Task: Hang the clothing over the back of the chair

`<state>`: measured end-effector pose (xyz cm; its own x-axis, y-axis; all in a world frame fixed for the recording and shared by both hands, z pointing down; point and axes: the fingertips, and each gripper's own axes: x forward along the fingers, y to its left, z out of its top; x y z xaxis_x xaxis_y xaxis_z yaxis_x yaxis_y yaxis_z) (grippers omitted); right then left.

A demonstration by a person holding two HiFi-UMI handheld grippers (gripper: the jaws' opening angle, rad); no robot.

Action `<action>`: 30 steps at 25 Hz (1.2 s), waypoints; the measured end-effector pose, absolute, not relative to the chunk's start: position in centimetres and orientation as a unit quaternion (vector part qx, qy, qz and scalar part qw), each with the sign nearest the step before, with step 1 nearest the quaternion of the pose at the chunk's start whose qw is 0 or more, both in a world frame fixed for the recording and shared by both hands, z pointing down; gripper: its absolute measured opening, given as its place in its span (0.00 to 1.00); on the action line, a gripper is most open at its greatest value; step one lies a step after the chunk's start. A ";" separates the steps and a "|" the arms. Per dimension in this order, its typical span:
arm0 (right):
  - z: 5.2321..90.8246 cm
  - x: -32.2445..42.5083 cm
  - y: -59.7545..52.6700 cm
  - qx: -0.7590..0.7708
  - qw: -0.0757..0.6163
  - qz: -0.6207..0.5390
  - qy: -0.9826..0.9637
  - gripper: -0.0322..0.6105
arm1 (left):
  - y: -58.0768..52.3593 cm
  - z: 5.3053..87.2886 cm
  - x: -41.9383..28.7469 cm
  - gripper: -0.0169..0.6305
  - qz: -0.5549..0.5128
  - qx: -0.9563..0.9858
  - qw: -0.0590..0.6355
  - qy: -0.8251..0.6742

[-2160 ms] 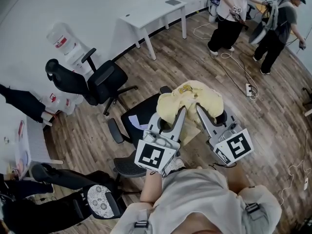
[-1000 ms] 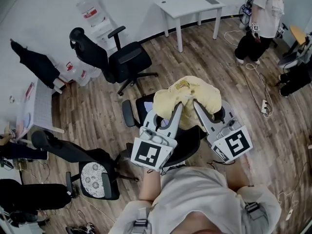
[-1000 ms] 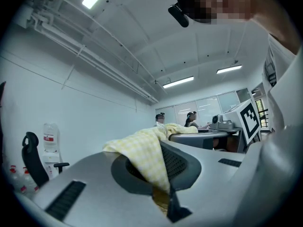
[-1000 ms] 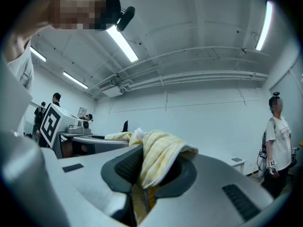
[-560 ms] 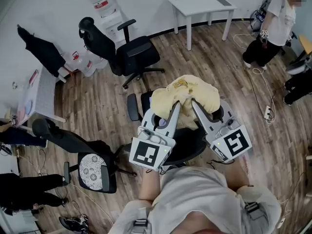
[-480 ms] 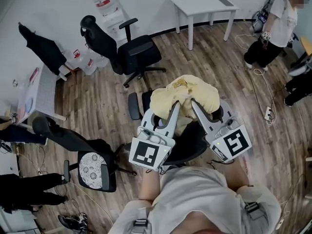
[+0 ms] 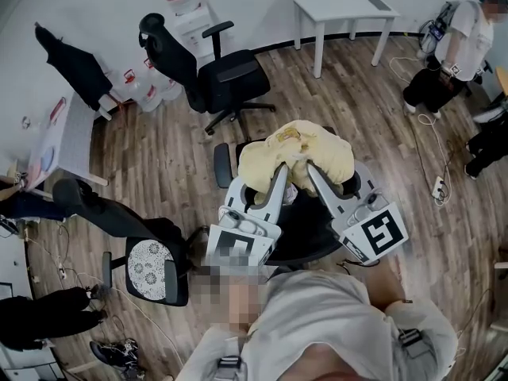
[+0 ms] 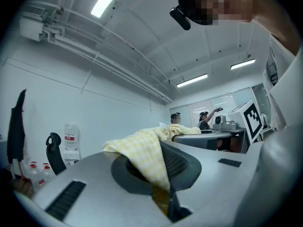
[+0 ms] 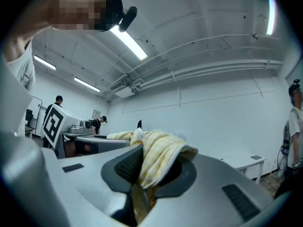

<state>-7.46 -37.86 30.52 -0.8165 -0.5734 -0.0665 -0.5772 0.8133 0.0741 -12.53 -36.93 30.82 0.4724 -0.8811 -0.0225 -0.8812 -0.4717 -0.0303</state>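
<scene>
I am pinching the yellow checked garment (image 7: 295, 151) in both left gripper (image 7: 281, 173) and right gripper (image 7: 311, 173), holding it spread crosswise above the black office chair (image 7: 308, 227).

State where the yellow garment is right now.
In the head view's centre, the yellow garment is clamped in the left claw and right claw, held over the black chair.

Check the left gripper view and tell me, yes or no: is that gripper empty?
No, the left gripper is shut on a fold of the yellow checked clothing, which runs down between its jaws.
</scene>
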 end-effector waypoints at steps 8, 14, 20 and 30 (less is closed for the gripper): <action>30.8 -7.7 -35.0 -0.299 0.023 0.049 0.953 0.16 | -34.1 31.0 -12.6 0.08 0.006 -0.859 0.028 0.511; 32.0 -6.6 -31.1 -0.293 0.033 0.046 0.955 0.16 | -30.3 32.0 -11.6 0.08 0.003 -0.856 0.036 0.515; 31.2 -6.1 -28.5 -0.278 0.042 0.039 0.959 0.16 | -27.9 31.1 -11.1 0.08 0.005 -0.847 0.036 0.531; 30.4 -4.2 -23.9 -0.257 0.051 0.020 0.965 0.16 | -23.4 29.8 -9.0 0.08 0.002 -0.837 0.037 0.546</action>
